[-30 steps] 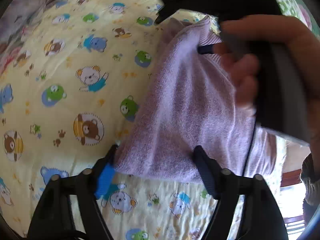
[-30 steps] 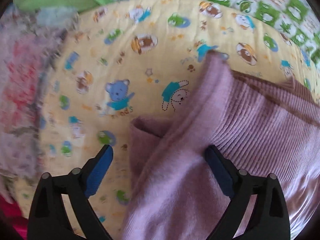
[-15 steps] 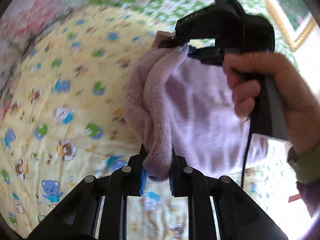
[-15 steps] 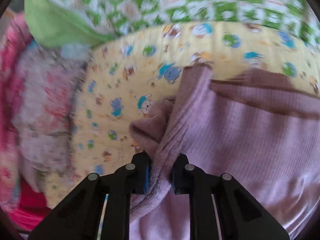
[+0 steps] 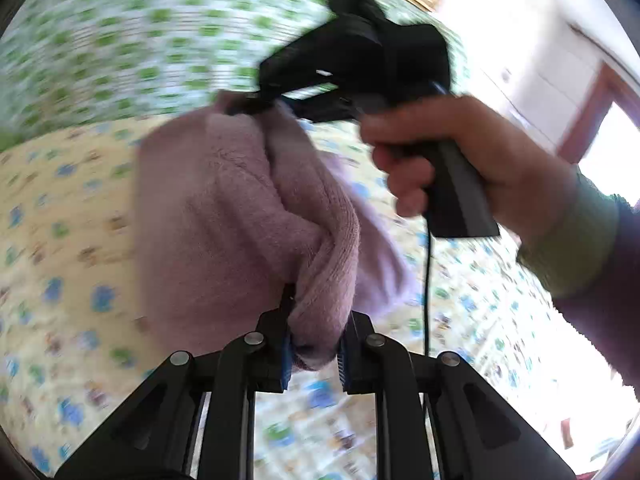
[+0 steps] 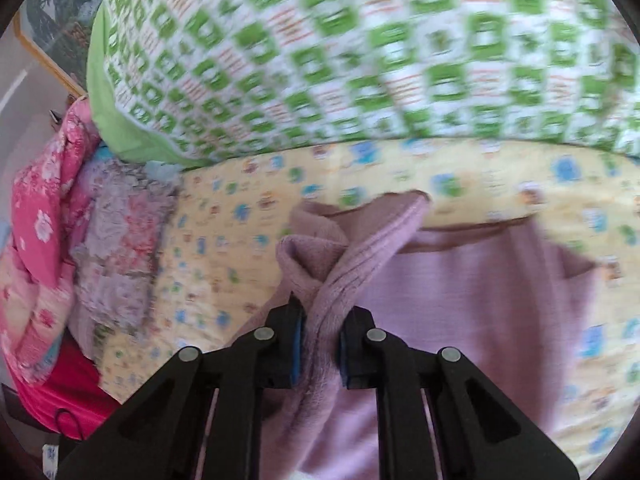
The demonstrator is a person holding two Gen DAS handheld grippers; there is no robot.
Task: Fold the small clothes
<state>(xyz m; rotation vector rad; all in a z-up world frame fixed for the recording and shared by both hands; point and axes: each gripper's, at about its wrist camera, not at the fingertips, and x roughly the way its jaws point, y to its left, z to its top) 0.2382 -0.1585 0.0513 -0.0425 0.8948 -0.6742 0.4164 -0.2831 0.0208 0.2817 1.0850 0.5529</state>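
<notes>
Yellow cartoon-print bedsheet (image 6: 248,240) serves as the work surface, with a green-patterned quilt (image 6: 360,60) heaped beyond both grippers and a pink floral bundle (image 6: 44,216) off to the right gripper's left. Left gripper (image 5: 314,346) is clenched on a bunched corner of the lilac knit garment (image 5: 224,216). Right gripper (image 6: 320,340) pinches another gathered edge, its jaws closing the last bit on the fabric; a hand (image 5: 460,152) holds it, seen ahead of the left gripper. Garment hangs between the two, sagging toward the sheet. Judgement: hold both corners level and taut so the cloth spreads flat before laying the fold; thick bunches may slip. Open sheet lies ahead-left of the left gripper; quilt edge limits forward travel.
</notes>
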